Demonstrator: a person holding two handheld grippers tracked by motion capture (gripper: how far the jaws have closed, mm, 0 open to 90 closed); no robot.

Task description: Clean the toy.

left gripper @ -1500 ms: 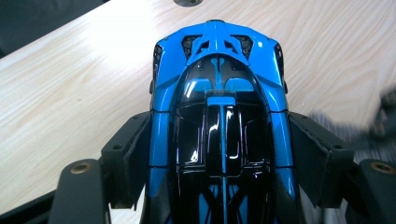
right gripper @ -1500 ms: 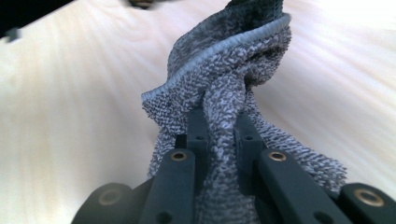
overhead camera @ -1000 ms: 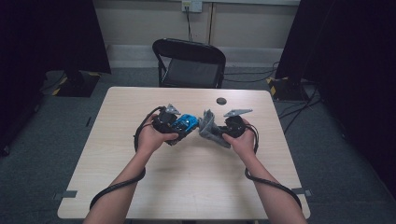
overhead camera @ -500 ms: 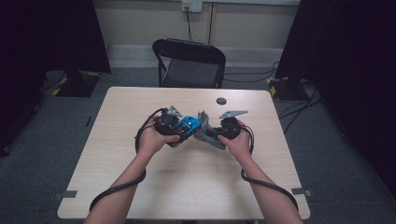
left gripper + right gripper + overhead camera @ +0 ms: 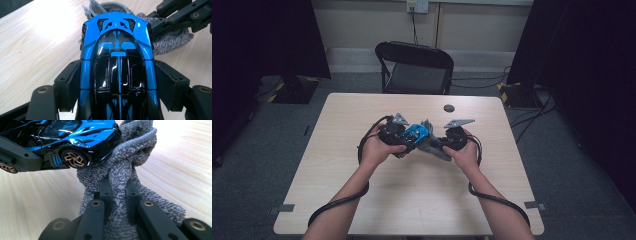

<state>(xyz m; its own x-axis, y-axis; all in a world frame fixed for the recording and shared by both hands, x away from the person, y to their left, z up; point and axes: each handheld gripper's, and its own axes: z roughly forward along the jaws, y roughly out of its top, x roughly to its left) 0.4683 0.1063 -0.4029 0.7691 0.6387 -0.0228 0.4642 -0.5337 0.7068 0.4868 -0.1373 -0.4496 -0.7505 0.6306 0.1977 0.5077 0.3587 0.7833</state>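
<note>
Near edge of table point(image 5: 412, 210): both forearms enter from the person's side, cables trailing off each gripper across the wood.

Left hand point(image 5: 374, 148) and right hand point(image 5: 466, 154) meet over the middle of the table, about midway between the left and right edges and somewhat nearer the far edge than the near one.

Left gripper point(image 5: 407, 142): jaws closed on the flanks of a blue and black toy car point(image 5: 415, 133), one pad on each side of the body. Left gripper view looks down on the roof of the toy car point(image 5: 117, 65); jaw pads press both sides just behind the doors. Car held above the wood, its end pointing away from the camera toward the cloth.

Right gripper point(image 5: 430, 145): jaws narrow, clamped on a bunched grey cloth point(image 5: 428, 141). Right gripper view: the grey cloth point(image 5: 122, 182) rises between the two jaws in a twisted wad, and its top touches the end of the toy car point(image 5: 75, 135) beside a bronze-spoked wheel. In the left gripper view the grey cloth point(image 5: 170, 40) lies against the car's far end, with the right gripper point(image 5: 175, 20) behind it.

Farther out: small dark round object point(image 5: 449, 108) on the table near the far edge, well apart from the hands. Beyond the far edge, a black folding chair point(image 5: 416, 67) on the floor.
</note>
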